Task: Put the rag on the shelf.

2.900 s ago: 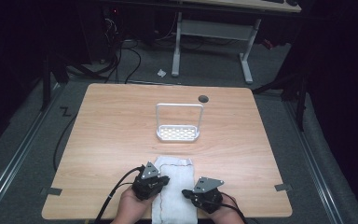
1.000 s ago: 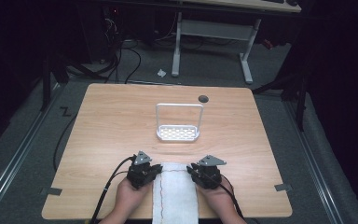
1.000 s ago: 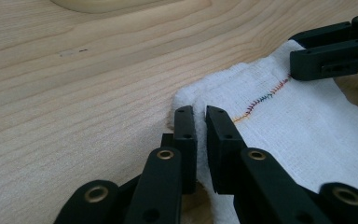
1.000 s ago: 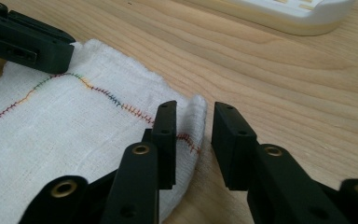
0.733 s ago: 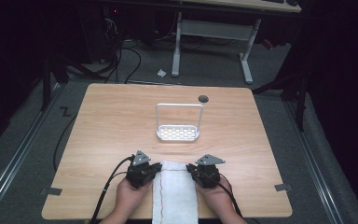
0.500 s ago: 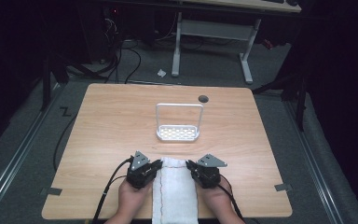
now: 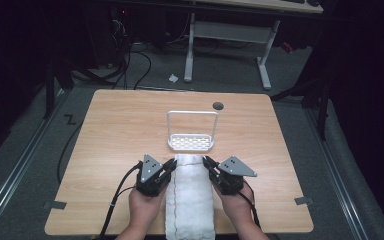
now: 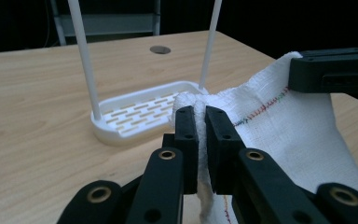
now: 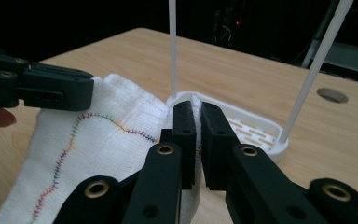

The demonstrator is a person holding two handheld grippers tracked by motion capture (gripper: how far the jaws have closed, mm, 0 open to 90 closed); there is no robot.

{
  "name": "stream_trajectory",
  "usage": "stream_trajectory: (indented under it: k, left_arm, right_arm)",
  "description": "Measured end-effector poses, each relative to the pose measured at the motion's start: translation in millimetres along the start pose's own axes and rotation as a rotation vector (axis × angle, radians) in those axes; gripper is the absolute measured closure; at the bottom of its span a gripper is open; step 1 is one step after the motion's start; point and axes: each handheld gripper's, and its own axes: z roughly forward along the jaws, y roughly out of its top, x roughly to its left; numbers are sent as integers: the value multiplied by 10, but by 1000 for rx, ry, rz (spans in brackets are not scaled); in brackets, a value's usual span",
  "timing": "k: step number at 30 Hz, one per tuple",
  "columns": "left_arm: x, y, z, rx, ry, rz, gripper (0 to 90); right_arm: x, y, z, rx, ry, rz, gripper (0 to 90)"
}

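Note:
A white folded towel [image 7: 190, 197] with a coloured stitched seam lies lengthwise at the table's near edge, its far end touching the white rack. My left gripper [image 7: 170, 164] is shut on the towel's far left corner [image 8: 200, 121]. My right gripper [image 7: 206, 162] is shut on the far right corner [image 9: 196, 116]. In the left gripper view the right gripper's jaws [image 8: 335, 74] hold the towel's other corner. In the right gripper view the left gripper [image 9: 42, 88] pinches the opposite corner. The cloth hangs taut between the two corners, lifted a little off the wood.
A white slotted rack base [image 7: 191, 143] with a tall wire hoop [image 7: 192, 114] stands mid-table just beyond the towel. A round cable hole [image 7: 218, 106] sits near the table's far edge. Bare wood [image 7: 115, 130] lies left and right. Cables trail off the near left edge.
The towel was turned from a wider spread to a narrow lengthwise strip. Both grippers moved forward with its far corners toward the rack and came closer together.

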Motion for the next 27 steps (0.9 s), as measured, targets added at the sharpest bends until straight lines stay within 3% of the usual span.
stream_trajectory:
  k: [3, 14, 22, 27]
  left_arm:
    - [10, 72, 2, -7, -3, 3, 840]
    - [27, 558, -67, -107, -12, 37, 840]
    - [58, 967, -136, -190, -24, 56, 841]
    - [69, 1130, -173, -217, -17, 76, 842]
  right_arm:
    - [-46, 127, -56, -42, -8, -8, 857]
    - [-134, 606, -210, -157, -14, -11, 857]
    - [-143, 906, -264, -210, -11, -46, 855]
    - [-139, 1070, -285, -229, -17, -74, 856]
